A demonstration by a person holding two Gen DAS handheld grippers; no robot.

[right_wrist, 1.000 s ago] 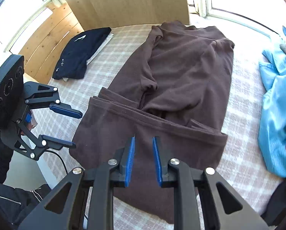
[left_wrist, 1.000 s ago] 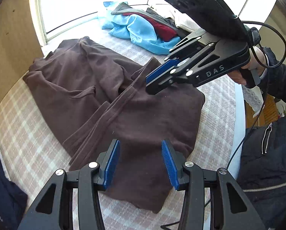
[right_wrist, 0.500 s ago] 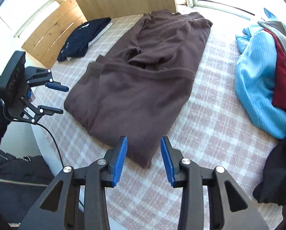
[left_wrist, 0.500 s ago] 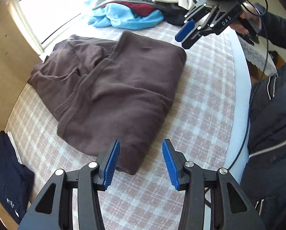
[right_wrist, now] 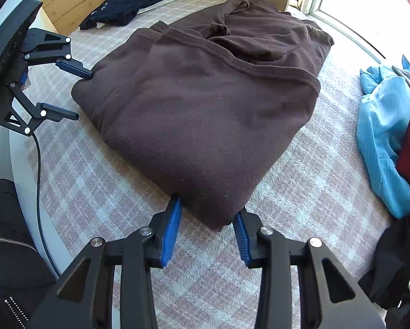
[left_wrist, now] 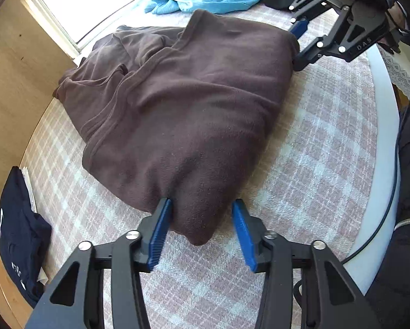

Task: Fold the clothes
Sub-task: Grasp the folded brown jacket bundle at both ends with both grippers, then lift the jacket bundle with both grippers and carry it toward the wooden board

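Note:
A dark brown garment (left_wrist: 191, 104) lies folded over on the checked bedcover (left_wrist: 314, 150), with its sleeves bunched at the far end. My left gripper (left_wrist: 202, 213) points steeply down and straddles one near corner of the fold. Its jaws are closing, and the far pad still stands off the cloth. In the right wrist view the same gripper (right_wrist: 78, 96) shows at the left edge of the garment (right_wrist: 205, 104). My right gripper (right_wrist: 207, 213) straddles the other near corner with its jaws apart. It also shows at the top right of the left wrist view (left_wrist: 297, 45).
A heap of blue, red and dark clothes (right_wrist: 383, 142) lies to the right of the garment. A folded navy garment (left_wrist: 18, 235) sits at the left by the wooden wall. A person's dark jacket (left_wrist: 402, 219) and a cable hang at the bed's rounded near edge.
The right gripper let go of the brown garment's folded-over part and widened its jaws. Both grippers then drew back and sank, and each now straddles a near corner of the fold.

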